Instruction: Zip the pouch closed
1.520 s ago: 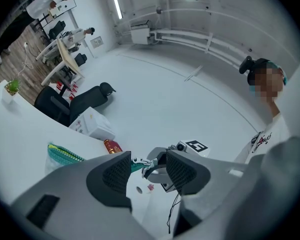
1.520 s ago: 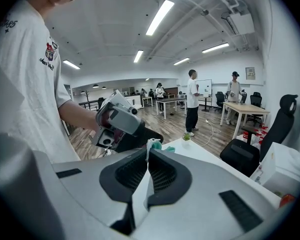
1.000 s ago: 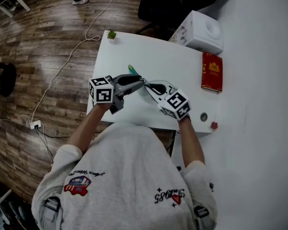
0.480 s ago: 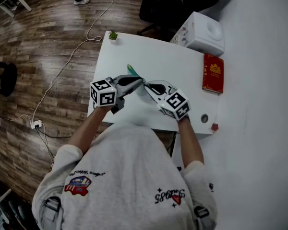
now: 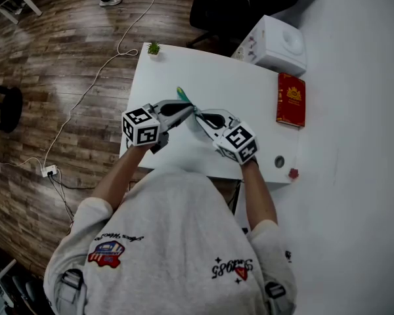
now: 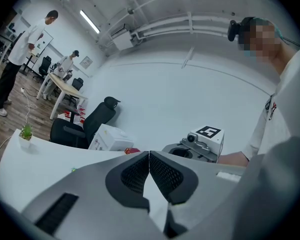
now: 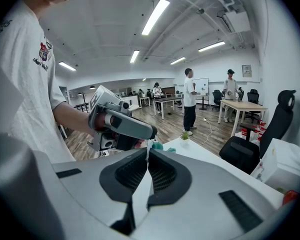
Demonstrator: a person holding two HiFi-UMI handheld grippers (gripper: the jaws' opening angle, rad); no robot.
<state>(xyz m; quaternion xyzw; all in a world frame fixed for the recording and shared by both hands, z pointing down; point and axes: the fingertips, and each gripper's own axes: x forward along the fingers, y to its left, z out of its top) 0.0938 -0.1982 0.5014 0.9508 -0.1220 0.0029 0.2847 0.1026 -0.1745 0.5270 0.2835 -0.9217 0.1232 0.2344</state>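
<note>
The pouch (image 5: 182, 95) is held above the white table (image 5: 236, 84), and only its teal end shows in the head view. My left gripper (image 5: 194, 110) and right gripper (image 5: 199, 115) meet tip to tip just right of that end. In the right gripper view a thin white strip of the pouch (image 7: 148, 149) runs from the left gripper (image 7: 151, 133) into my right gripper (image 7: 147, 160), which is shut on it, with the teal part (image 7: 159, 146) behind. In the left gripper view the left gripper (image 6: 149, 156) is shut. What it pinches is hidden there.
A red book (image 5: 290, 98) lies at the table's right side and a white box (image 5: 276, 43) stands at its far right corner. A small plant (image 5: 153, 47) sits at the far left corner. Two small items (image 5: 279, 161) lie near the front right edge. A black chair (image 5: 217, 12) stands behind.
The left gripper's jaws have come together at the pouch and the gripper has rolled slightly. The teal end has shifted a little. The right gripper has not moved.
</note>
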